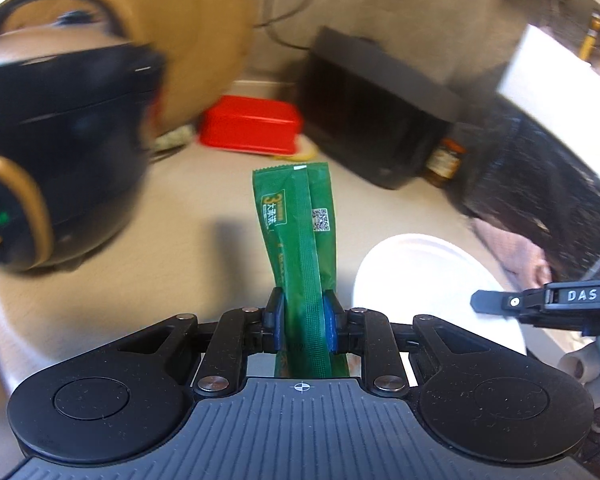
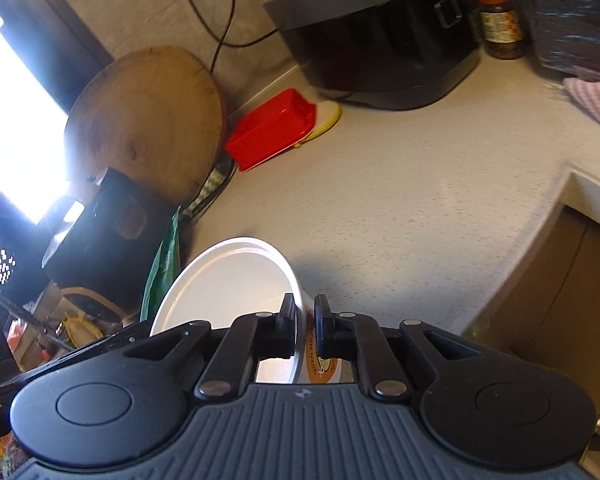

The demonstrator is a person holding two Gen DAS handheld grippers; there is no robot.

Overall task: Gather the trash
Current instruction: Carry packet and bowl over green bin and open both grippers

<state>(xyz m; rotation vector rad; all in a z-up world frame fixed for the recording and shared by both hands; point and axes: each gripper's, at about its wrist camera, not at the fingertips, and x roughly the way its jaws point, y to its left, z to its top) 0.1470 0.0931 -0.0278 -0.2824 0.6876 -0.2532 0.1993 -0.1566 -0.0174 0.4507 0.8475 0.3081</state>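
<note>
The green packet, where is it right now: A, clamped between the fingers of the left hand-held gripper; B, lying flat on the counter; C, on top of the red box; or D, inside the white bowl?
A: the left wrist view shows the green packet standing up out of the left hand-held gripper, pinched between its blue pads, clear of the white bowl and the red box.

"DAS" is printed in white on the black gripper body [image 1: 572, 304] at the right edge of the left wrist view. A big "3", some Chinese characters and a QR code are carried by the green packet [image 1: 300, 240]. Orange lettering on the white bowl [image 2: 236, 280] can't really be read.
</note>
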